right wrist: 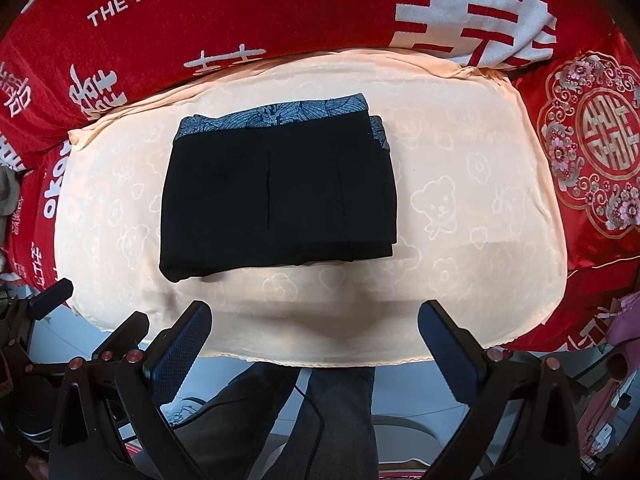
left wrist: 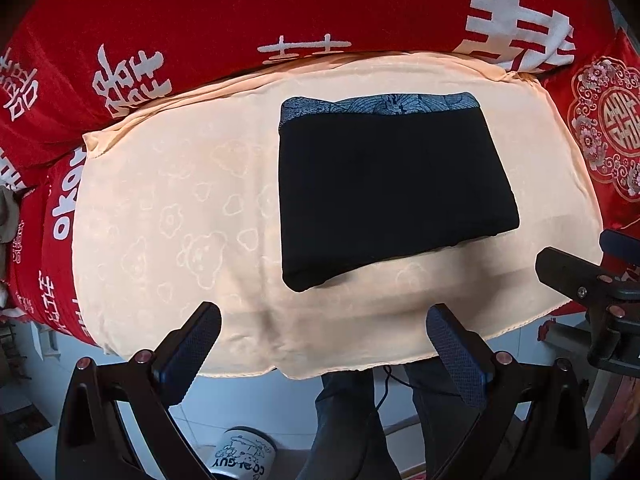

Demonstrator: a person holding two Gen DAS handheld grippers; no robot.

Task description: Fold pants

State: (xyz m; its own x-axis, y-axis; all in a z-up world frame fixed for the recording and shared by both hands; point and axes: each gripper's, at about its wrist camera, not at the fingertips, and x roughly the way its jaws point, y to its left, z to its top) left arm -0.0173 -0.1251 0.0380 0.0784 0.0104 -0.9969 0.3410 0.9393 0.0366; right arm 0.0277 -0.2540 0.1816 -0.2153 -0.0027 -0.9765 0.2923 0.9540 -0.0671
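Observation:
The black pants [left wrist: 392, 188] lie folded into a compact rectangle on the peach cloth [left wrist: 168, 208], with a blue patterned waistband [left wrist: 380, 105] along the far edge. The same black pants [right wrist: 276, 196] show stacked layers at their right side in the right wrist view, resting on the peach cloth [right wrist: 460, 216]. My left gripper [left wrist: 324, 344] is open and empty, held back at the cloth's near edge, apart from the pants. My right gripper [right wrist: 314, 338] is also open and empty, near the same edge. The right gripper's body [left wrist: 592, 288] appears at the right of the left wrist view.
A red blanket with white characters [left wrist: 280, 20] covers the bed behind the cloth. A red embroidered cushion [right wrist: 592, 152] lies to the right. Below the bed edge are a person's dark trouser legs [right wrist: 320, 412], a cable, a white printed mug [left wrist: 240, 456] and a light floor.

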